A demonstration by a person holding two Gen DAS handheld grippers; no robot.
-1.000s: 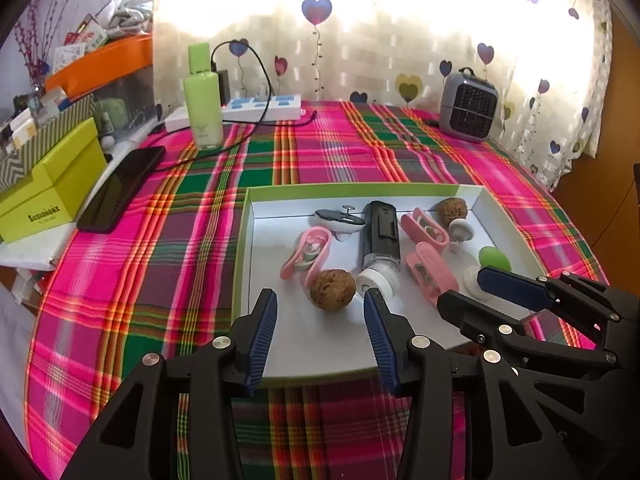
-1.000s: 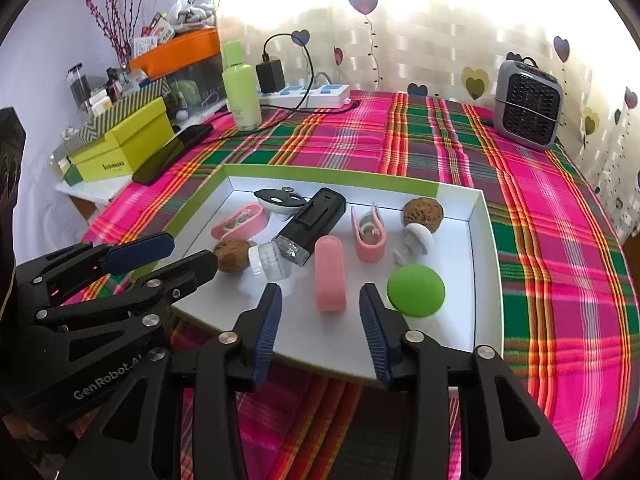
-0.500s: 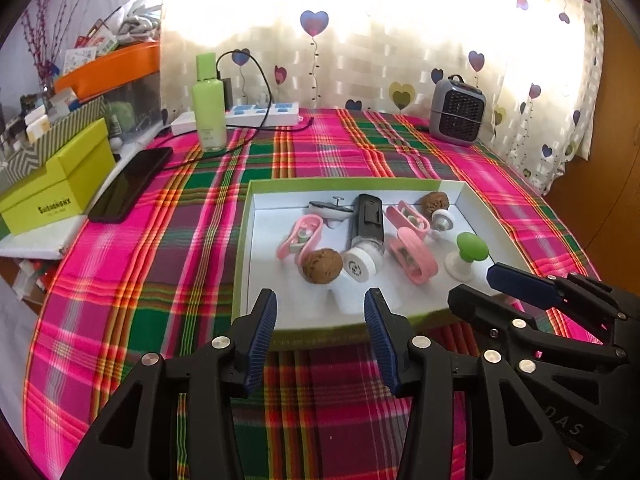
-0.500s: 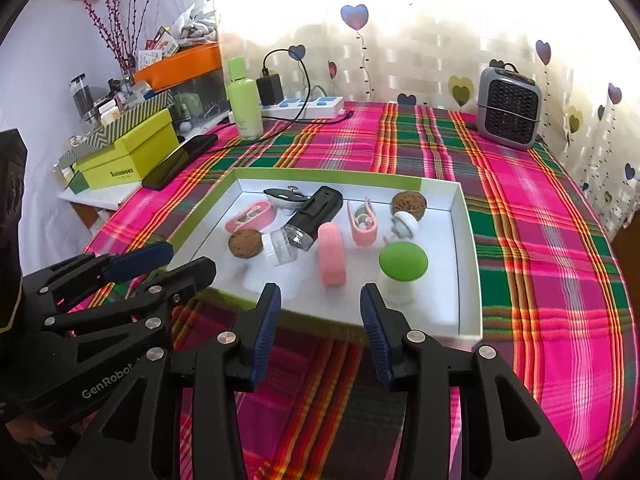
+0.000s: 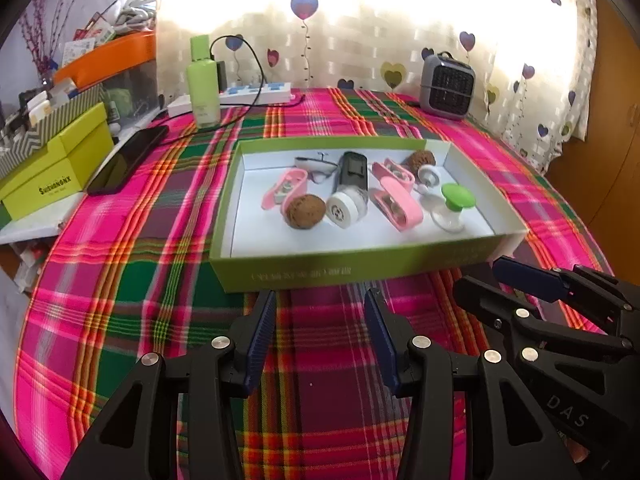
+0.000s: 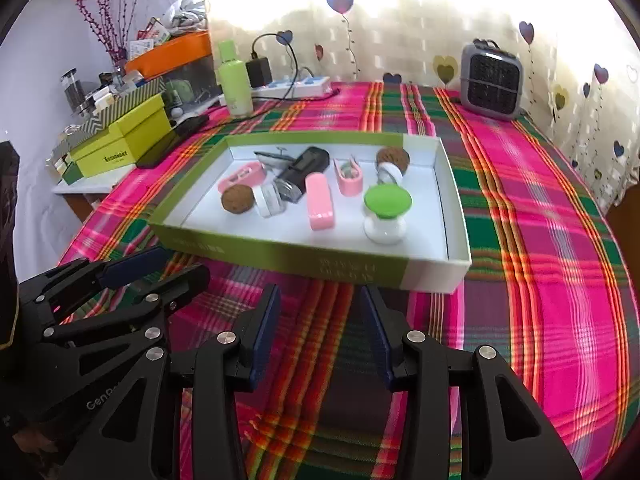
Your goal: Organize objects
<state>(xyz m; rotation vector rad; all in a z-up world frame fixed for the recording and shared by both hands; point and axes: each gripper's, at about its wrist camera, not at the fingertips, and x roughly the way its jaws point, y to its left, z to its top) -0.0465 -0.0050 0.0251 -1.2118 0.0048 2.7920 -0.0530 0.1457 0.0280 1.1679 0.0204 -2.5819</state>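
A shallow green-rimmed white tray (image 5: 352, 270) (image 6: 360, 268) sits on the plaid tablecloth. In it lie a brown walnut (image 5: 304, 211) (image 6: 237, 198), a second walnut (image 5: 421, 159) at the back, pink clips (image 5: 396, 202) (image 6: 319, 201), a black device (image 5: 352, 170) (image 6: 304, 168), a white round jar (image 5: 344, 209) and a green-topped white knob (image 5: 454, 204) (image 6: 386, 212). My left gripper (image 5: 320, 332) is open and empty, in front of the tray's near wall. My right gripper (image 6: 318, 326) is open and empty, also short of the tray.
At the back stand a green bottle (image 5: 203, 84), a white power strip (image 5: 256, 94) with cables and a small grey heater (image 5: 448, 86). A black phone (image 5: 128, 160) and yellow-green boxes (image 5: 56, 172) lie at the left. The right table edge drops off.
Both grippers have pulled back toward me from over the tray's front edge; the tray now lies wholly ahead of the fingertips. The objects in the tray have not moved.
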